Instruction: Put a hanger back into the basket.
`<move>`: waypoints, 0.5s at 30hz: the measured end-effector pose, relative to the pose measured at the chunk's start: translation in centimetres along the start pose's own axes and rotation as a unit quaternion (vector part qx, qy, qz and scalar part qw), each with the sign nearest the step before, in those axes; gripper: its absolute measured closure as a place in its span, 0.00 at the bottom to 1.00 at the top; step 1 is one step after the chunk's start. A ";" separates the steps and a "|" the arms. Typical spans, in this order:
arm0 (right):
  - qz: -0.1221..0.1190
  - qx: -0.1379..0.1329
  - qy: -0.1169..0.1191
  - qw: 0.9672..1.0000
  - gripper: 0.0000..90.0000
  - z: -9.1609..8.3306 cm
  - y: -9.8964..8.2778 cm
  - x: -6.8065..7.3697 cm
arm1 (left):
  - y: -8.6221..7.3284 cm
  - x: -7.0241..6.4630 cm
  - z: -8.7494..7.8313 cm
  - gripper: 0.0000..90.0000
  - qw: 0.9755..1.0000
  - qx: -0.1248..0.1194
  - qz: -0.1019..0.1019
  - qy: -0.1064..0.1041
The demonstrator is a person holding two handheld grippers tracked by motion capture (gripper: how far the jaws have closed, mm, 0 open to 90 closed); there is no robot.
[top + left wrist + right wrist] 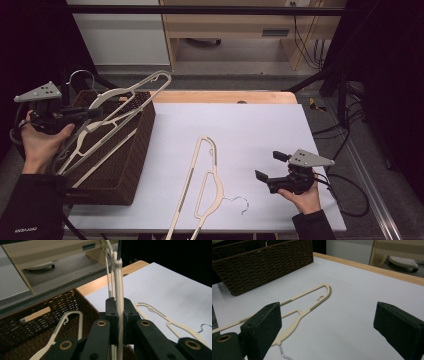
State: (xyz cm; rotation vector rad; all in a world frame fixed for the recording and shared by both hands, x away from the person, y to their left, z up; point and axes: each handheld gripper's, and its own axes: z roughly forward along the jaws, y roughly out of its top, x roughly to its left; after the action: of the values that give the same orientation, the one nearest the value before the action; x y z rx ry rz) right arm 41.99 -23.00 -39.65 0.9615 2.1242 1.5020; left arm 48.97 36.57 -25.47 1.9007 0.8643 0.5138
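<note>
Overhead: white table top [260, 130], wood desk [225, 25] beyond. Left gripper [92, 114] pinches cream hanger [125, 107] over wicker basket [125, 165]. Right gripper [270, 167] spread, empty; second hanger [205, 185] flat beside it.

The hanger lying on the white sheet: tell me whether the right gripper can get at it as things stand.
Probably yes. The right gripper has its jaws open with nothing between them, and it points toward the hanger on the sheet. Bare sheet lies between them; the wicker basket stands off to the side.
</note>
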 end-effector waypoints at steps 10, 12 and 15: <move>0.000 0.002 -0.001 1.000 0.09 0.1 0.0 0.0 | -2.8 4.0 -0.7 0.95 0.999 0.019 -0.019 0.020; 0.000 0.003 -0.002 1.000 0.09 0.1 0.0 0.0 | -3.4 4.6 -0.8 0.95 0.999 0.016 -0.025 0.019; -0.002 0.003 -0.002 1.000 0.09 0.1 -0.1 -0.1 | -4.1 5.2 -0.8 0.95 0.999 0.015 -0.035 0.018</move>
State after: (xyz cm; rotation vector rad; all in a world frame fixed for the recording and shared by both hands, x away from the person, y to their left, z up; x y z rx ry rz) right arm 42.08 -23.04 -39.74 0.9615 2.1283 1.4908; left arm 50.42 42.17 -28.78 1.8856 0.9633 0.4962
